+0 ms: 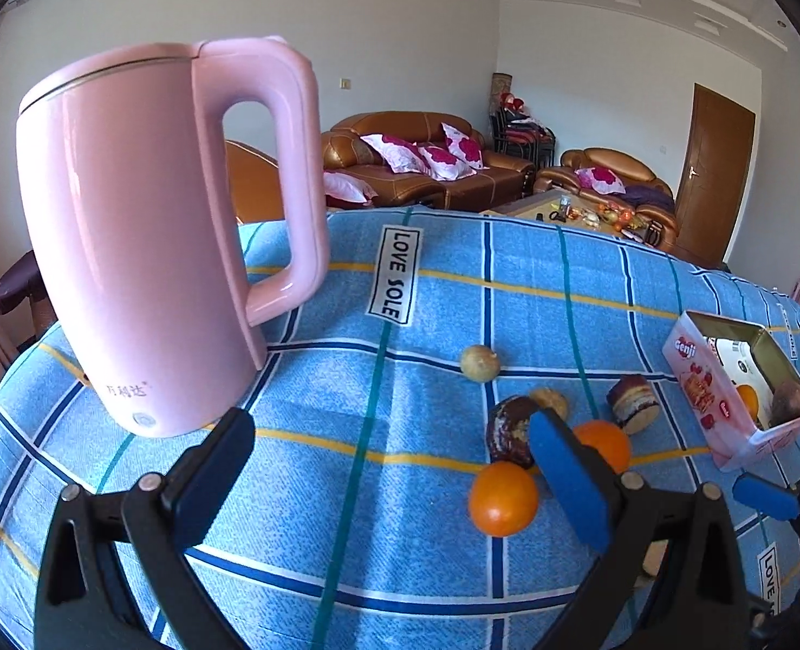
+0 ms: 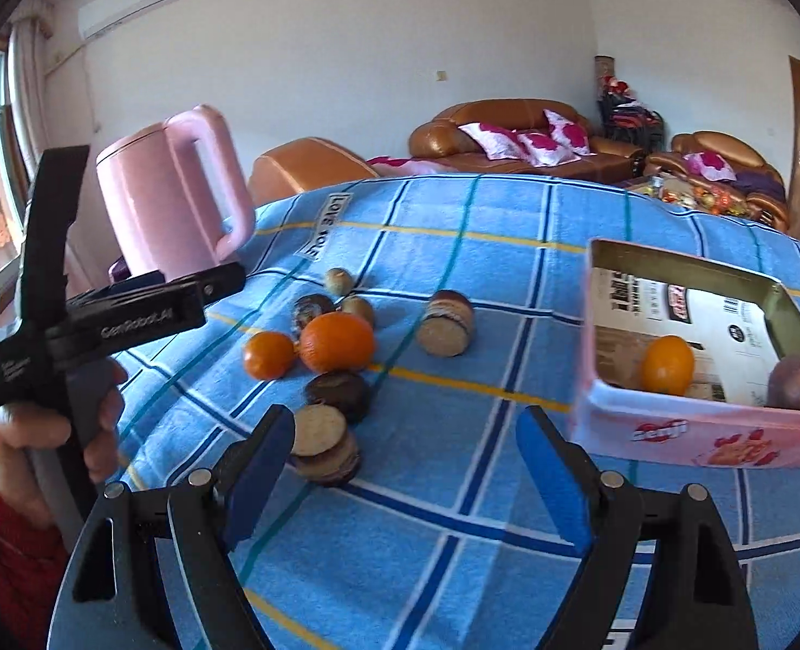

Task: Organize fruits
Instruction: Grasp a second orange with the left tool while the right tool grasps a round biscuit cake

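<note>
A pink tin box (image 2: 692,433) stands at the right of the blue checked cloth and holds an orange (image 2: 667,364) and a purple fruit (image 2: 795,382); the box also shows in the left wrist view (image 1: 724,406). Two oranges (image 2: 336,341) (image 2: 268,355) lie on the cloth among brownish fruits (image 2: 339,280) and round chocolate cakes (image 2: 324,447). In the left wrist view the oranges (image 1: 502,498) (image 1: 605,441) lie by my right finger pad. My left gripper (image 1: 394,482) is open and empty above the cloth. My right gripper (image 2: 405,476) is open and empty, left of the box.
A tall pink kettle (image 1: 150,238) stands at the left of the table. A layered cake (image 2: 446,322) lies alone mid-table. The person's hand holds the left gripper's handle (image 2: 75,336) at the left of the right wrist view. Sofas stand beyond the table's far edge.
</note>
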Action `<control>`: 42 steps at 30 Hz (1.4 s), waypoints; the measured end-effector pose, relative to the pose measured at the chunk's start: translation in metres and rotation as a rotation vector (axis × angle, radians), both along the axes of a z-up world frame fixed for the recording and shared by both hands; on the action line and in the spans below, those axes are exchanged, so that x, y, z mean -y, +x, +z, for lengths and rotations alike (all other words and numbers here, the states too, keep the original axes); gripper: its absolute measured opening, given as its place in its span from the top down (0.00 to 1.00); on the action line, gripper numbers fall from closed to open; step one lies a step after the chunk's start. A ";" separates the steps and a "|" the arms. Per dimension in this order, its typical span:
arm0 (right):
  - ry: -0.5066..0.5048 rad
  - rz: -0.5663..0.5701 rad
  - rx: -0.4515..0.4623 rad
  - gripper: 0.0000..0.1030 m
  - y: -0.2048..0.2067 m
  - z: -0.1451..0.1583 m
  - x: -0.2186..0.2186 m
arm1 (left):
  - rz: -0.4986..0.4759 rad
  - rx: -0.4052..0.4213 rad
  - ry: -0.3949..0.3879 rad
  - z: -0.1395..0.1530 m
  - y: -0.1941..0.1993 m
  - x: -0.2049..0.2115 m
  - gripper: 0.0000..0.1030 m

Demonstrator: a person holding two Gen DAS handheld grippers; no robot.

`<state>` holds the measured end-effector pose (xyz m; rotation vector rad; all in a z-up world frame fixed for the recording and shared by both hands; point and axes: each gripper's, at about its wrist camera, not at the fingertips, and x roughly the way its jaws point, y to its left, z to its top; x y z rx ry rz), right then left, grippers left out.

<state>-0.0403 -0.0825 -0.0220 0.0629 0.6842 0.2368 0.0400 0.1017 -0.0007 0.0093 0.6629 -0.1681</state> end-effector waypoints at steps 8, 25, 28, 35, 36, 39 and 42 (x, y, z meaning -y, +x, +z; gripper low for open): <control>-0.057 0.074 -0.138 0.50 0.026 -0.020 -0.039 | -0.143 -0.108 0.041 -0.017 0.002 0.019 0.00; -0.040 -0.104 -0.045 0.63 0.018 -0.007 0.015 | -0.184 -0.234 0.075 -0.041 0.012 0.035 0.39; 0.004 -0.129 -0.069 0.63 0.023 -0.008 0.025 | -0.173 -0.234 0.052 -0.041 0.012 0.033 0.40; 0.024 -0.131 -0.063 0.63 0.025 -0.006 0.027 | -0.179 -0.229 0.003 -0.039 0.012 0.030 0.67; 0.024 -0.130 -0.056 0.63 0.024 -0.006 0.027 | -0.174 -0.228 -0.004 -0.039 0.012 0.030 0.67; 0.021 -0.140 -0.016 0.63 0.018 0.000 0.029 | -0.126 -0.207 -0.029 -0.035 0.010 0.024 0.67; 0.003 -0.149 0.038 0.63 0.012 0.007 0.030 | -0.072 -0.152 -0.054 -0.028 0.005 0.019 0.67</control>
